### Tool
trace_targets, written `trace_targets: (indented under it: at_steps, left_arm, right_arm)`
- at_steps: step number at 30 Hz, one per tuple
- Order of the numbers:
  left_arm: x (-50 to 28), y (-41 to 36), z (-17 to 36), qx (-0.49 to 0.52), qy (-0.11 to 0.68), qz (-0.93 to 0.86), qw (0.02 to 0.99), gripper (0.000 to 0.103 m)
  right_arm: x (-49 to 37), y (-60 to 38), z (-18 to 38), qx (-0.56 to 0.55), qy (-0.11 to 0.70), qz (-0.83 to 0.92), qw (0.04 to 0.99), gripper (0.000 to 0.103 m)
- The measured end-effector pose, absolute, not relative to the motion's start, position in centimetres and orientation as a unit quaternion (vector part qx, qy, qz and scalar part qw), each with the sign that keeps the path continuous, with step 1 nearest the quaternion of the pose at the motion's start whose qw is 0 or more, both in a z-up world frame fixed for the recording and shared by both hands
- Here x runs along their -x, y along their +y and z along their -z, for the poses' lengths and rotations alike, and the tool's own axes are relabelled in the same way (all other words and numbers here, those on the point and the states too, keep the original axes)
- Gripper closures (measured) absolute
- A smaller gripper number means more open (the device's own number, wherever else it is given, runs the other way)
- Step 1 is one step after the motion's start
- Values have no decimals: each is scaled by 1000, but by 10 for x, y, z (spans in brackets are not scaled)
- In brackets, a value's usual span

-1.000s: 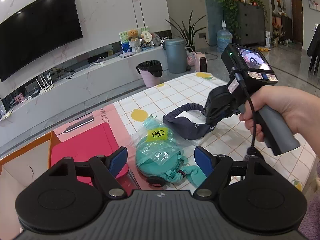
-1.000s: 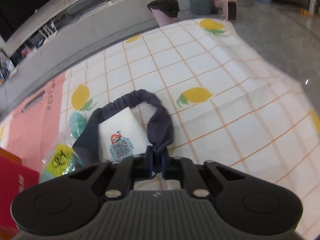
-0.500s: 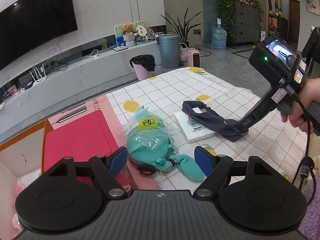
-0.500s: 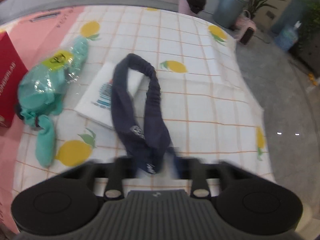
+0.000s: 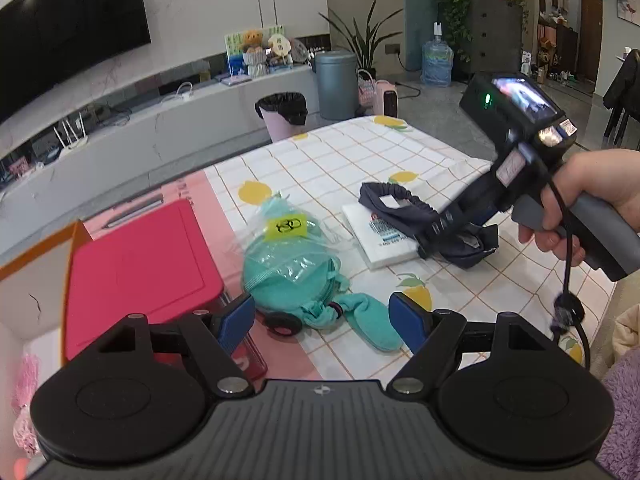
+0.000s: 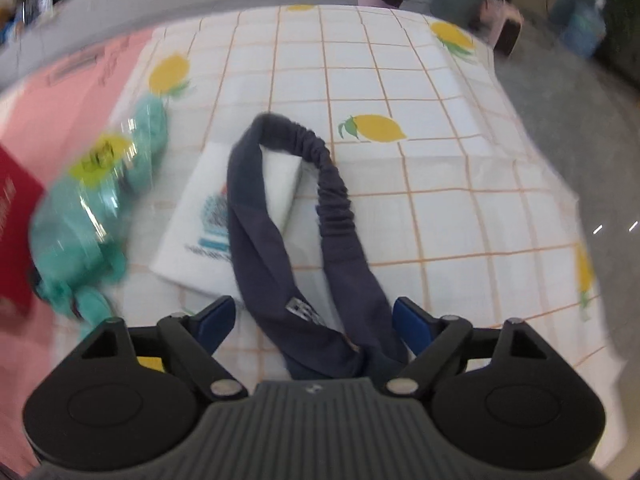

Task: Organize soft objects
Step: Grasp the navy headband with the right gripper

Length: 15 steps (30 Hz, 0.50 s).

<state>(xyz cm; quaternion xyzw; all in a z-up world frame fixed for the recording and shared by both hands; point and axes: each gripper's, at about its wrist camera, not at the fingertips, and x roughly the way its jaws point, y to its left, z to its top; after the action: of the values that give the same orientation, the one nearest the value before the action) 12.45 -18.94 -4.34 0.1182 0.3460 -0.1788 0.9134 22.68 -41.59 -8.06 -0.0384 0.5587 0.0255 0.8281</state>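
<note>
Right wrist view: the right gripper (image 6: 314,320) is opening, its pads clear of the navy headband (image 6: 260,216), which lies across the white packet (image 6: 208,232) on the lemon tablecloth (image 6: 440,184). Best to lift straight off without snagging cloth. The left gripper (image 5: 322,320) hangs open above the teal pouch (image 5: 288,268).

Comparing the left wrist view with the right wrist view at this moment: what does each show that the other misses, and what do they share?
Only the left wrist view shows the right hand on its handle, the left gripper open over the table, the orange-edged box and the wall TV. Only the right wrist view shows the right gripper from behind, jaws opening, the navy headband's end lying loose between the pads. Both show the navy headband, the white packet under it, the bagged teal item and the lemon-print tablecloth.
</note>
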Motion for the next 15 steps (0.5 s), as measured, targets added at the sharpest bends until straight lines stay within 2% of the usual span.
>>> trace_targets:
  at_steps: [2,5,6,7,8,10,15]
  left_arm:
    - [-126,-190,44,-114,351,180,912,13]
    - [-126,-192,44,-105,355,182,911,13]
    - [-126,-192,44,-103,355,181,911,13]
    - [-126,-193,43,-102,355,179,912,13]
    - [-127,-194,43,-99,355,176,913,13]
    - [-129,-196,44,-91,360,174,912,13]
    - [-135,-201,42,-72,354,178,915,13]
  right_arm:
    - [-230,-425,80,-6,555,-34,831,24]
    - [-236,-430,82,-44,548,-39,834,45]
    - [-237,-431,83,-55,546,-38,835,65]
    - [-237,-433,82,-61,543,-37,837,80]
    - [-238,-434,81,-69,542,-40,837,85]
    - [-239,-439,81,-93,548,-44,830,102]
    - [-239,-446,82,-94,548,-14,831,102]
